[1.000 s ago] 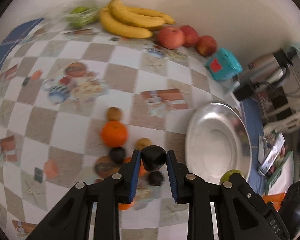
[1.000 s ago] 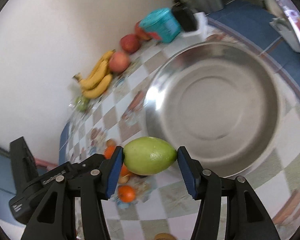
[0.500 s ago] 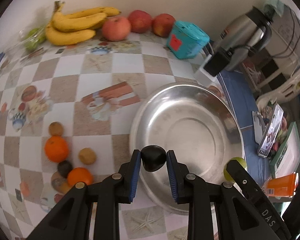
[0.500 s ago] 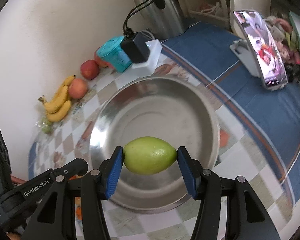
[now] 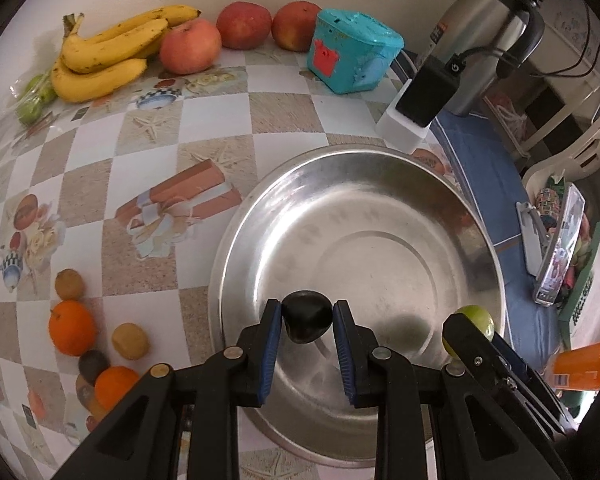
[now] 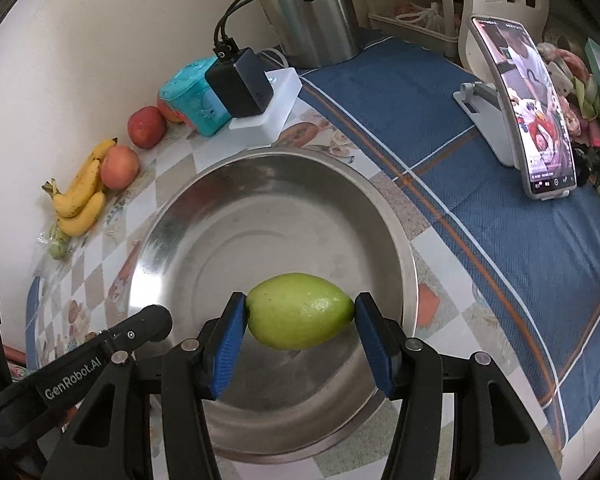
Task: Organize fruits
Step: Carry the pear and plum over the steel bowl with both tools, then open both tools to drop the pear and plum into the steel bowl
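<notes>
A small dark round fruit (image 5: 307, 322) and a green oval fruit (image 6: 300, 311) are hanging over the empty steel bowl (image 5: 236, 240), each clamped in the left gripper (image 5: 306, 320) and right gripper (image 6: 300, 312) fingers, with loose fruits at nine o'clock on the counter (image 5: 220, 112); releasing both seemingly comes next.

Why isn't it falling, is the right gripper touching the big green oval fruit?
Touching. In the right wrist view, the right gripper has both blue pads pressed against the ends of the green oval fruit, holding it above the shiny metal bowl.
</notes>
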### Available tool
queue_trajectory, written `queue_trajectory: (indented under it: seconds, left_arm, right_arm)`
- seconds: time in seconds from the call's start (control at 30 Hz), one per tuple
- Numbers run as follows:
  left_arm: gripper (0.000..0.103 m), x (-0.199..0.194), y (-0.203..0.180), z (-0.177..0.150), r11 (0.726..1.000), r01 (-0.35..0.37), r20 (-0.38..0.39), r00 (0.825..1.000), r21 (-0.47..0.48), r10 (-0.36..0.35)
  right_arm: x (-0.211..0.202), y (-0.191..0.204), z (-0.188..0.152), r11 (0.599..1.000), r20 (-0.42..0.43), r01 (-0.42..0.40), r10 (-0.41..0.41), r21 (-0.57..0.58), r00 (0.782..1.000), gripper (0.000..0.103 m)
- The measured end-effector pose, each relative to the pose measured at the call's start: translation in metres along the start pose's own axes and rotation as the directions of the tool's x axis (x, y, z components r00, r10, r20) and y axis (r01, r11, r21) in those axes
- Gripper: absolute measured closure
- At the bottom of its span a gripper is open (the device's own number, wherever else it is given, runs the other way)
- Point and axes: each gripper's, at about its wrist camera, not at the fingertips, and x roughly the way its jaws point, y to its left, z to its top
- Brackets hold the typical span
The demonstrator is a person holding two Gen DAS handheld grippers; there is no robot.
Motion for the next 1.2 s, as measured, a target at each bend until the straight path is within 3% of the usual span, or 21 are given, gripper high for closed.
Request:
queue_trajectory:
  seconds: [0.4, 0.53, 0.67, 0.97, 1.2]
  left_arm:
    - [0.073, 0.015, -0.003, 0.000, 1.000, -0.007, -0.026, 1.000, 0.014, 0.007]
    - [0.062, 0.014, -0.003, 0.000, 1.000, -0.011, -0.027, 1.000, 0.016, 0.011]
    - [0.060, 0.013, -0.003, 0.001, 1.000, -0.005, -0.027, 1.000, 0.012, 0.006]
    - [0.045, -0.012, 0.007, 0.004, 1.000, -0.012, 0.007, 1.000, -0.014, 0.012]
    - [0.043, -0.039, 0.023, 0.005, 0.998, -0.046, 0.038, 0.998, -0.047, 0.048]
  right_arm:
    - [0.019, 0.003, 0.004, 0.999, -0.035, 0.028, -0.029, -0.026, 0.999, 0.046]
    - [0.022, 0.003, 0.003, 0.999, -0.051, 0.031, -0.032, -0.025, 0.998, 0.046]
    - [0.023, 0.003, 0.003, 0.999, -0.057, 0.039, -0.040, -0.026, 0.998, 0.045]
    - [0.010, 0.008, 0.006, 0.999, -0.030, 0.032, -0.033, -0.035, 0.999, 0.044]
    - [-0.008, 0.022, 0.006, 0.998, -0.013, 0.025, -0.026, -0.056, 1.000, 0.042]
